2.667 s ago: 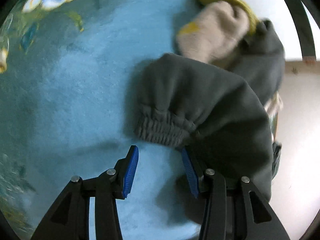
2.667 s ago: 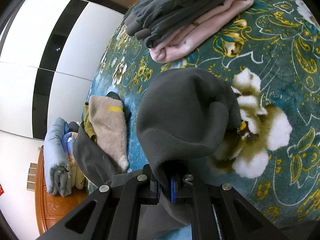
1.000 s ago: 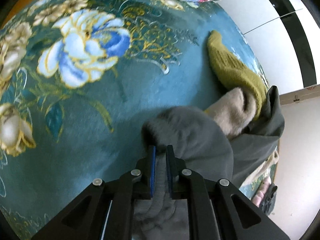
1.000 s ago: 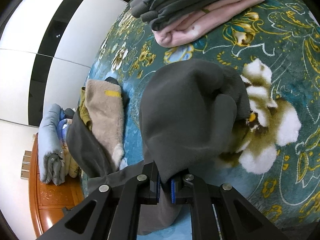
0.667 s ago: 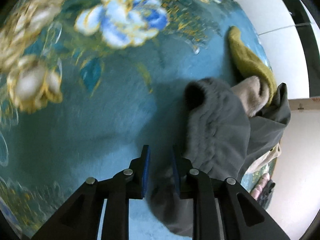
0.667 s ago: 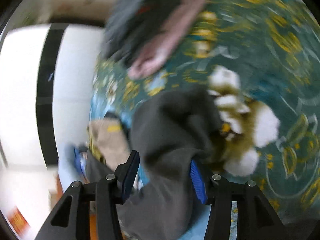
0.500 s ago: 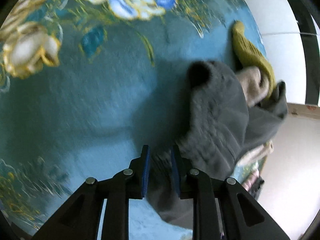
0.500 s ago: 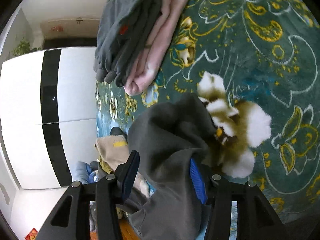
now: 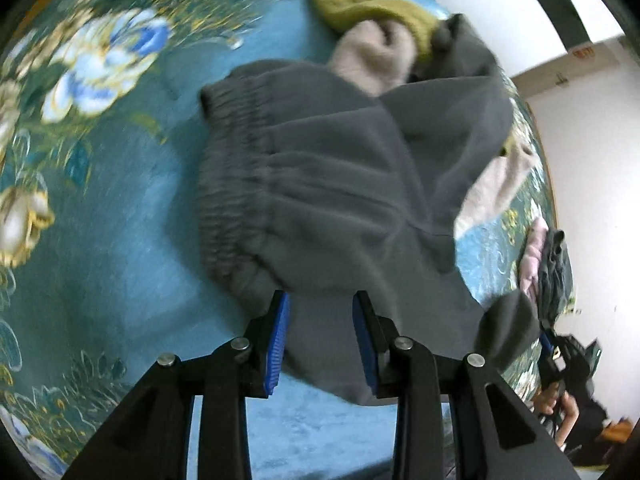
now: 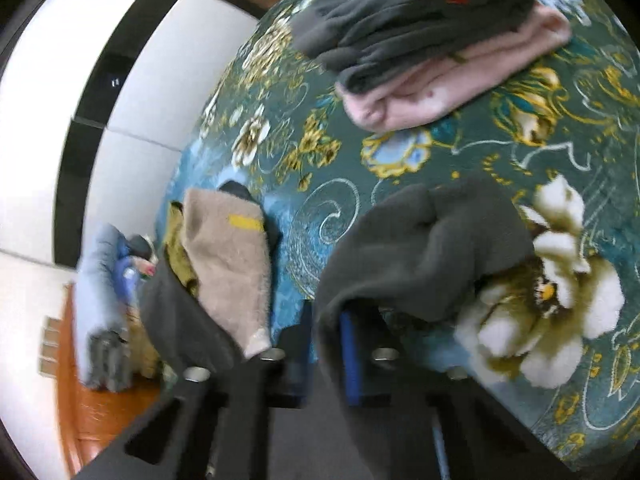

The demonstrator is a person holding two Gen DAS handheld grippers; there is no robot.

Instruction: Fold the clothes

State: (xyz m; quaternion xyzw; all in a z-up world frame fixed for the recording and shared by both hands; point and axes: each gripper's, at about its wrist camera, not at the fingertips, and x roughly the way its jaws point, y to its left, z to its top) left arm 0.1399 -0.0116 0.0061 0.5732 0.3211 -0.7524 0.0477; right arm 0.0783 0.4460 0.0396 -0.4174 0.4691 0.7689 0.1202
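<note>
Your left gripper [image 9: 320, 334] stands open, its pads astride the dark grey sweatpants [image 9: 332, 184] bunched on the floral blanket [image 9: 120, 240] — likely poised to pinch below the waistband [image 9: 228, 184]. Your right gripper [image 10: 324, 344] looks nearly closed on a fold — blur leaves that unsure; the long axis is unclear

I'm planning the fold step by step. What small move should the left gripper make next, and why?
Probably close the left gripper on the grey garment: its jaws stand open with the cloth's edge between them, and the right gripper already seems to pinch another edge.
</note>
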